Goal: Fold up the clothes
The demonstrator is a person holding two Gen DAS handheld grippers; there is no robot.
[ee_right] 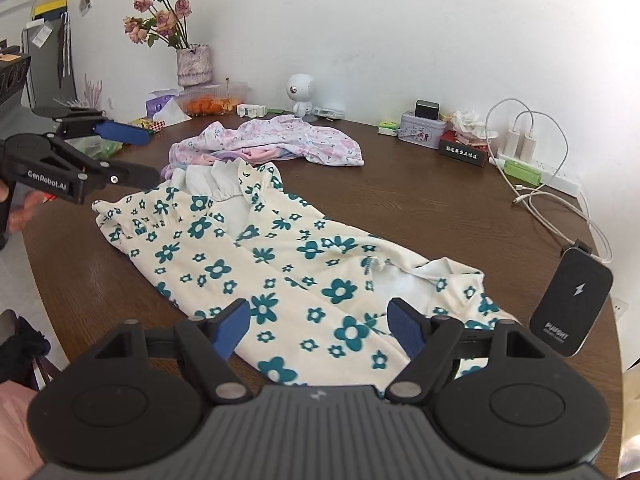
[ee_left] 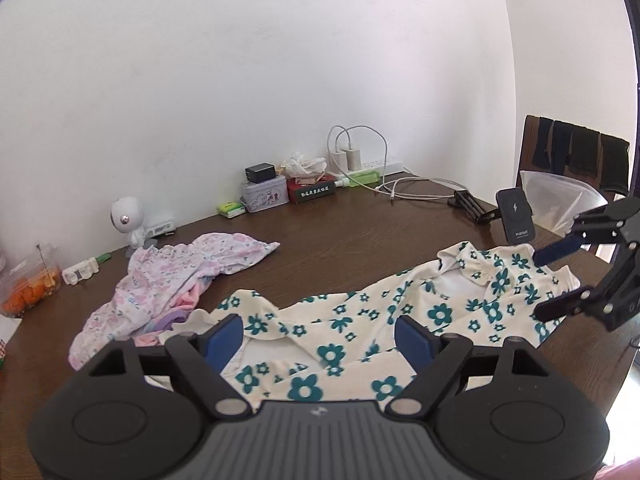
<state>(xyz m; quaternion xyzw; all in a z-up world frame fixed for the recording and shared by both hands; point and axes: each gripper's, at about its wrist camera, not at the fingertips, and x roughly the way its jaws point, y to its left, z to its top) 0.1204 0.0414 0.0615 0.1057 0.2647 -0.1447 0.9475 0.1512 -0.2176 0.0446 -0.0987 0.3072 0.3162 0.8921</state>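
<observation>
Cloth lies stretched between our two grippers: the cream garment with teal flowers (ee_right: 288,264) runs its long axis from one gripper to the other, spread on the dark wooden table (ee_right: 420,200), so each of us holds station over one end. Our left gripper (ee_left: 319,338) hangs just above the end with the gathered, ruffled hem, jaws spread wide with nothing between them; our right gripper (ee_right: 319,326) hangs just above the opposite end, beside an open white-lined cuff or neck, jaws equally wide and empty. Neither is clearly nearer the middle; each has its own end directly ahead and below its fingers. We judge the next move calls for both to drop and pinch an edge at once. The garment looks soft and thin, rumpled, with ridges along its length and white inner fabric showing at both ends. Beyond the left gripper, off its left finger, sits a crumpled pink floral piece (ee_left: 168,276), touching the cream one. A black charger (ee_right: 572,300) stands just right of our right gripper.
</observation>
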